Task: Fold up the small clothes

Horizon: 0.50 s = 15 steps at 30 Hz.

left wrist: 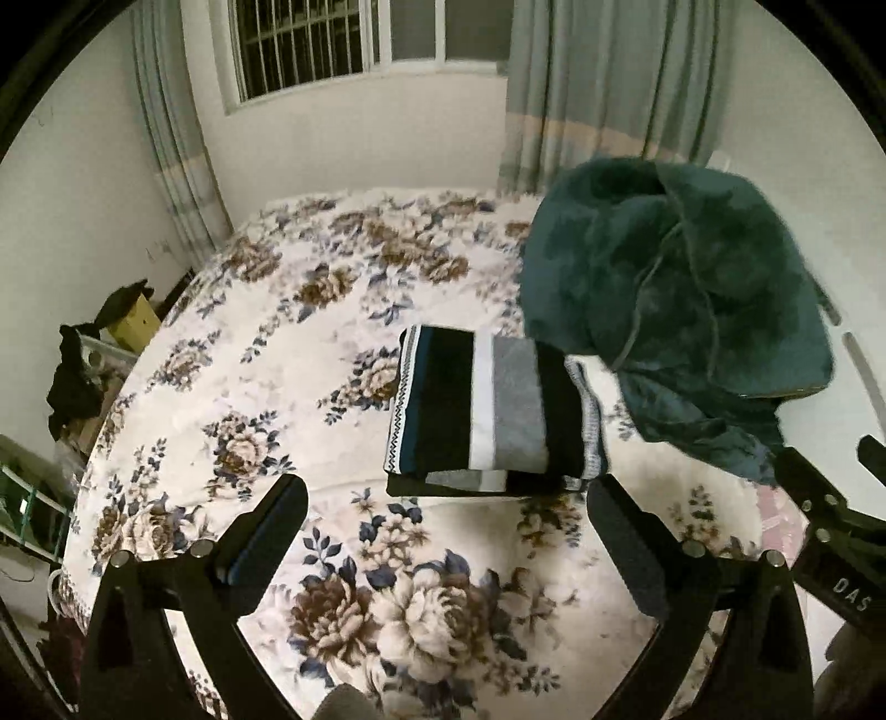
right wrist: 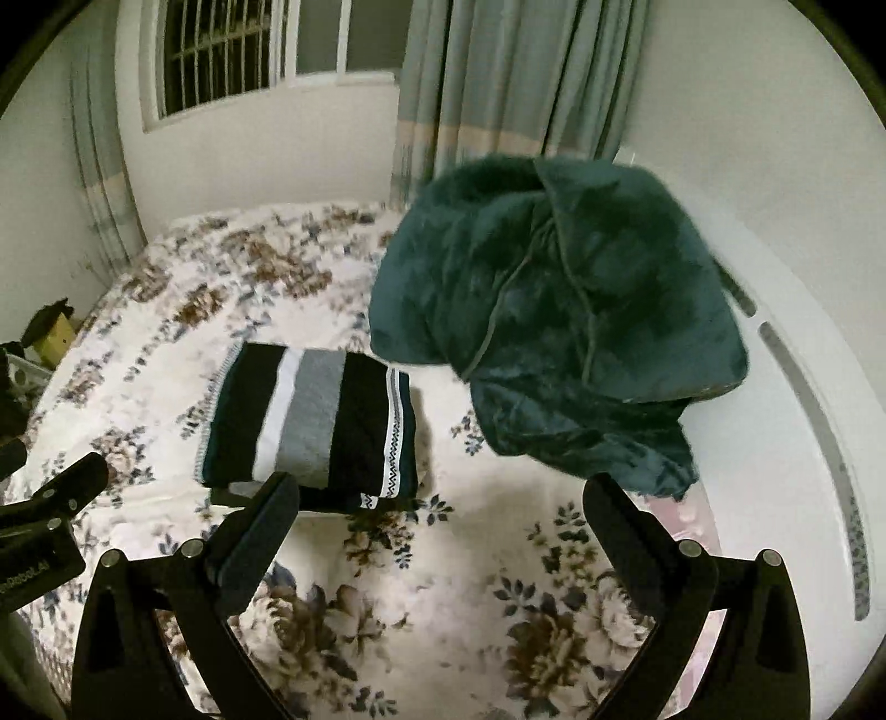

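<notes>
Currently, the left gripper (left wrist: 448,509) is hovering above the bed (left wrist: 310,343) with its two black fingers (left wrist: 266,531) standing fully apart and nothing lying between them; no cloth is touching either pad. The right gripper (right wrist: 443,509) is hanging over the same bed in the same condition: its fingers (right wrist: 260,526) are spread to their widest and are holding nothing. In the left wrist view, part of the right gripper's frame is showing at the right edge; in the right wrist view, part of the left gripper's frame is showing at the left edge. The folded striped garment (left wrist: 487,404) is lying flat on the floral bedspread (left wrist: 387,598), beyond both pairs of fingers and clear of them. It is showing black, white and grey bands with a zigzag trim along its edges, and it is forming a neat rectangular stack. A dark green fleece garment (left wrist: 675,310) is sitting in a loose, unfolded heap just beside the striped one, toward the white headboard (right wrist: 803,387), and its lower edge is overlapping the far corner of the folded piece in both views. Curtains (left wrist: 598,83) and a barred window (left wrist: 310,39) are standing behind the bed. A yellow box (left wrist: 135,321) is lying on the floor at the left side of the bed.
</notes>
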Available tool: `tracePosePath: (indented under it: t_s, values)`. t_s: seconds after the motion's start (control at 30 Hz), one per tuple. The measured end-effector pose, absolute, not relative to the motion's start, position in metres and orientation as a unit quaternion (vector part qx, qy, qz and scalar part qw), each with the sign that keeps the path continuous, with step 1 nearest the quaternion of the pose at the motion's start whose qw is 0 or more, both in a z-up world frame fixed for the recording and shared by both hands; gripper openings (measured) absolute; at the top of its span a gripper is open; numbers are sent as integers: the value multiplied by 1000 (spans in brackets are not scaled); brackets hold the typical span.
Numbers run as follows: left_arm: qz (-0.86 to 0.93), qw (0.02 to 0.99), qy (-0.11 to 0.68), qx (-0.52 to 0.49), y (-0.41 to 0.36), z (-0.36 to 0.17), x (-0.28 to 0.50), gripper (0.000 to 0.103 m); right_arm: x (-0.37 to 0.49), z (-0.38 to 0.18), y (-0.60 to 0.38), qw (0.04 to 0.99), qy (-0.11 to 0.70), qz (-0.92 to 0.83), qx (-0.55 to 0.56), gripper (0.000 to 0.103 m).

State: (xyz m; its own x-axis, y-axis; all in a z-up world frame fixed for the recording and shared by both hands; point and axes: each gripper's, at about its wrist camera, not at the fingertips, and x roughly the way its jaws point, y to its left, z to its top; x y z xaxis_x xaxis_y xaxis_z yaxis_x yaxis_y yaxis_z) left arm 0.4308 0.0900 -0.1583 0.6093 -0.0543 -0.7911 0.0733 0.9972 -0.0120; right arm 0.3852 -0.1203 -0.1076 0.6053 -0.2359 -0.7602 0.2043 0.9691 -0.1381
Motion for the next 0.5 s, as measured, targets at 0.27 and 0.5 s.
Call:
tracePosePath:
  t_s: [0.27,0.5]
  values:
    - [-42,911,410,4,85,-93,353,103,281,-12,-114,922,370,-116,-12,103]
    - [-44,920,389,-5,86,-58,303,103,204,39,-115,934,338,-115,-9,103]
